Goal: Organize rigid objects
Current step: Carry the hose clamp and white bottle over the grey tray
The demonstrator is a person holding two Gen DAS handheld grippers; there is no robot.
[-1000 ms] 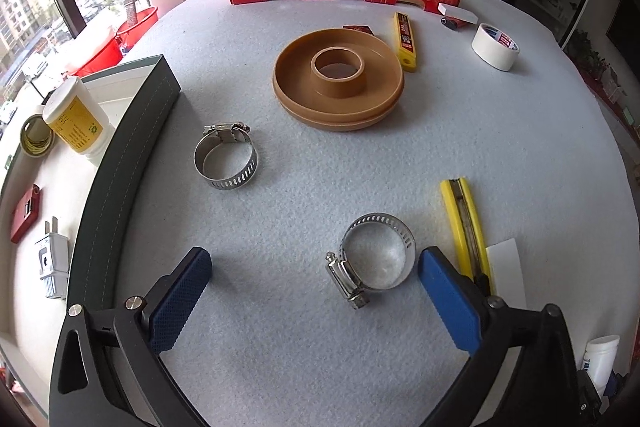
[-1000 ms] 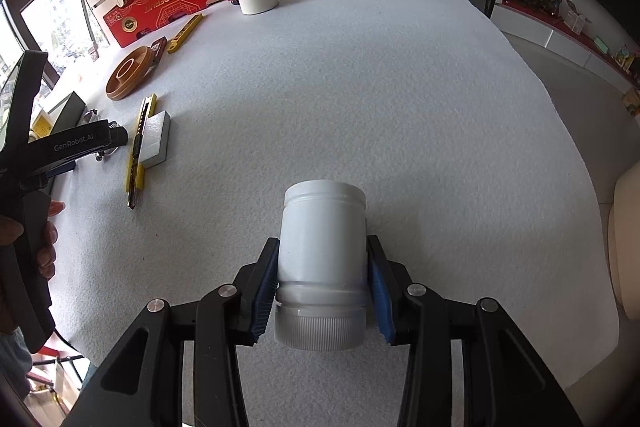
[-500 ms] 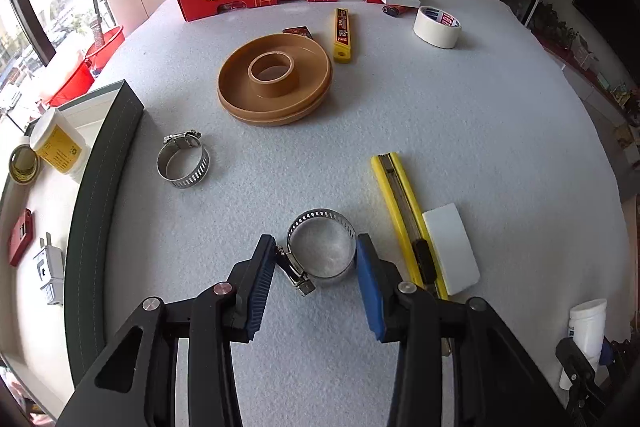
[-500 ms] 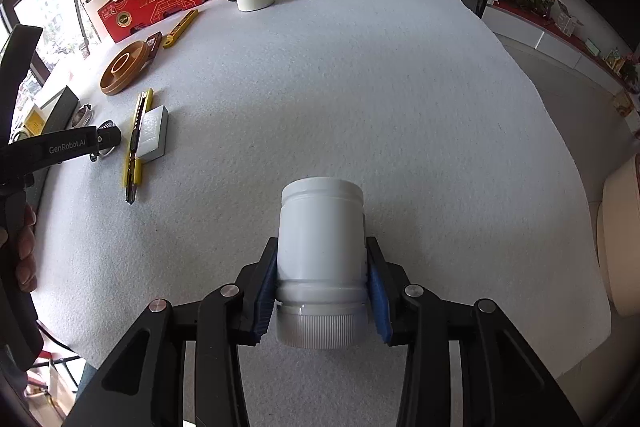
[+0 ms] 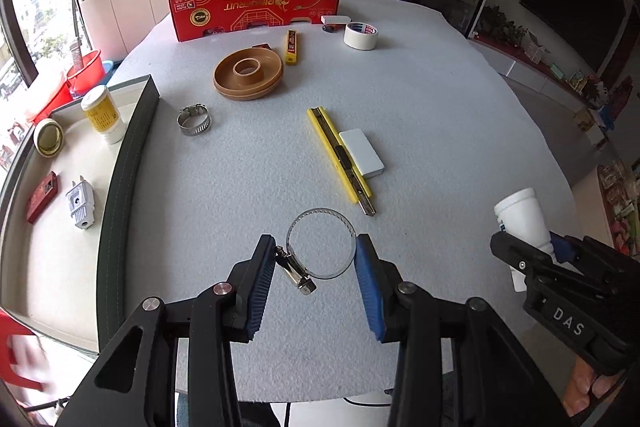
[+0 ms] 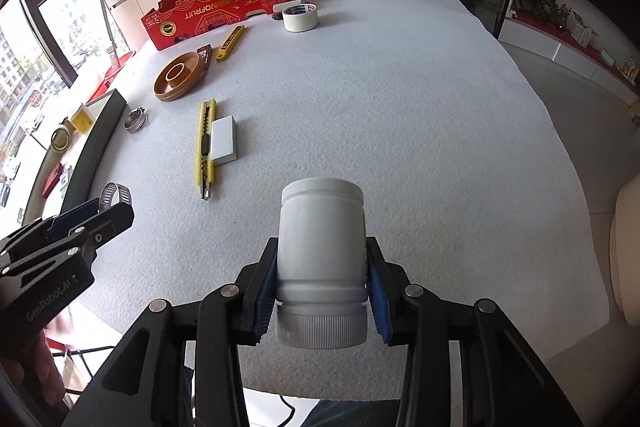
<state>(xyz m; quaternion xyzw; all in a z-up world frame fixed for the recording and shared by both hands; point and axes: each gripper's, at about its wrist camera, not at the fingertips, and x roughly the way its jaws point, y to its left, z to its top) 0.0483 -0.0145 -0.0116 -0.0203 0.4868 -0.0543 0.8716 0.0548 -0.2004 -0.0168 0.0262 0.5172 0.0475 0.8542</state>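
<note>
My left gripper (image 5: 316, 247) is shut on a steel hose clamp (image 5: 298, 273), its blue pads pressing the ring's two sides. The clamp hangs above the grey table near the front edge. In the right wrist view the same clamp (image 6: 116, 193) sticks out of the left gripper (image 6: 92, 211) at the far left. My right gripper (image 6: 322, 251) is shut on a white plastic jar (image 6: 322, 227), held lying with its ribbed lid toward the camera. The left wrist view shows that jar (image 5: 520, 215) at the right edge.
A dark-rimmed tray (image 5: 128, 155) at the left holds a yellow jar, a lid, a plug and a red piece. On the table lie a second hose clamp (image 5: 195, 121), a brown dish (image 5: 248, 73), a yellow cutter (image 5: 340, 159), a white block (image 5: 362, 153), tape (image 5: 361, 35) and a red box (image 5: 256, 11).
The left gripper went from wide open around the hose clamp to shut on it, then rose and drew back with it. The right gripper rose a little with the jar.
</note>
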